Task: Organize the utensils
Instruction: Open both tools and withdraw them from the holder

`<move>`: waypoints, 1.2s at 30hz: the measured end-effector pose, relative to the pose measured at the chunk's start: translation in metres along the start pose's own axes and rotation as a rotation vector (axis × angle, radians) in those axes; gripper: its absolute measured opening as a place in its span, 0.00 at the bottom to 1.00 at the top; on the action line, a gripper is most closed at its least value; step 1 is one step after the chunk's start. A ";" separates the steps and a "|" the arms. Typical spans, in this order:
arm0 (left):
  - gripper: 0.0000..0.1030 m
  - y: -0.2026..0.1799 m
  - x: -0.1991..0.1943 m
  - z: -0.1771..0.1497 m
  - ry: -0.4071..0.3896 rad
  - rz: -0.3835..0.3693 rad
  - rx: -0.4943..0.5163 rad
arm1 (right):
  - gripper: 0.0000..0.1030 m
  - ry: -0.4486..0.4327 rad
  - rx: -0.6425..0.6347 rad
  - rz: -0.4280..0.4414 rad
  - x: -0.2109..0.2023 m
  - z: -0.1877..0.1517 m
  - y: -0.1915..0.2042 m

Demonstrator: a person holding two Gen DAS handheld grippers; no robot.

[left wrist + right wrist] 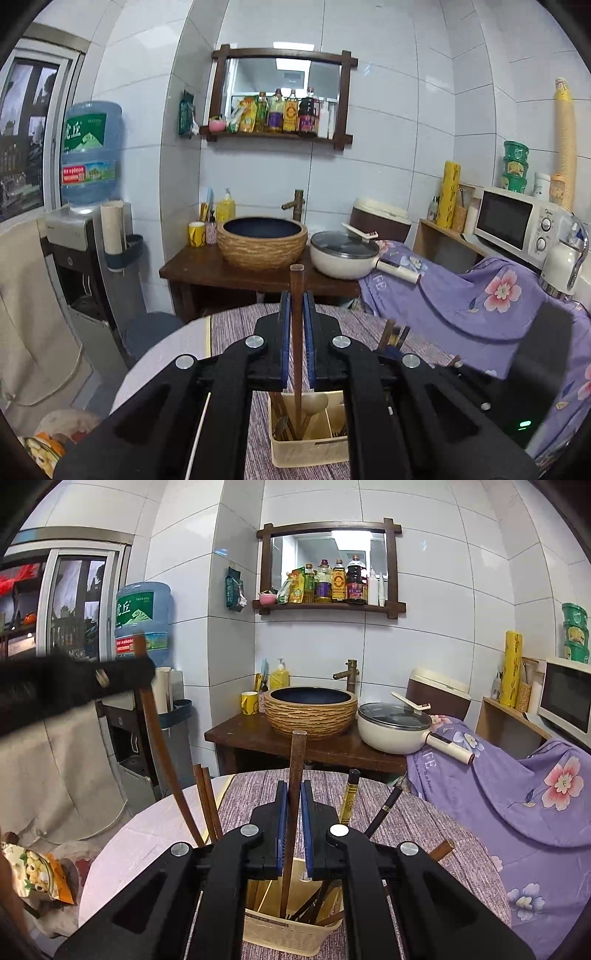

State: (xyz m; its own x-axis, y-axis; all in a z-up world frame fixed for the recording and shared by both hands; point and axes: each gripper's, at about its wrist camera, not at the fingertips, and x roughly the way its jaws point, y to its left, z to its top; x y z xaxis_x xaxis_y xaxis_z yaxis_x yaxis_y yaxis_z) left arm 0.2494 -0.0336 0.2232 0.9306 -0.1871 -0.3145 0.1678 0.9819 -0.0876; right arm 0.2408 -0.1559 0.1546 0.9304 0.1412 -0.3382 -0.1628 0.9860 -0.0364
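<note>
A basin (pixel 262 242) sits on a dark counter (pixel 192 271), a lidded pot (pixel 343 254) just beside it. Bottles (pixel 284 110) line the mirror shelf (pixel 258 134). A microwave (pixel 517 221) stands near the floral cloth (pixel 480 295); a water jug (pixel 90 151) tops the dispenser (pixel 68 229).

Evenly lit, soft overhead light, heavy fisheye bend.
Dark vignette at corners; glare in mirror (pixel 325 554); left gripper (pixel 74 683) blurred in right view; tiles sharp.

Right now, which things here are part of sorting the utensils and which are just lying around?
Job:
left gripper and its brown chopstick
right gripper and its chopstick
cream utensil basket
wooden spoon

Lying about:
cream pot
microwave
water bottle
</note>
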 end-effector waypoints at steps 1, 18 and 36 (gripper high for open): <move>0.07 0.002 0.006 -0.005 0.020 -0.005 -0.009 | 0.08 0.003 -0.004 0.000 0.000 -0.001 0.000; 0.66 0.019 0.014 -0.067 0.076 0.028 -0.028 | 0.69 -0.148 -0.010 -0.092 -0.044 -0.023 -0.018; 0.94 0.056 -0.089 -0.189 0.028 0.133 0.015 | 0.94 -0.078 -0.039 -0.087 -0.137 -0.144 -0.014</move>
State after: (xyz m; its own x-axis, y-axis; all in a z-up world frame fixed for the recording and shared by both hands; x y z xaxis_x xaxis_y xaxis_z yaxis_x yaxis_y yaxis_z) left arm 0.1146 0.0323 0.0677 0.9355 -0.0559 -0.3488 0.0487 0.9984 -0.0293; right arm 0.0689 -0.2019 0.0662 0.9639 0.0634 -0.2584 -0.0919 0.9907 -0.0998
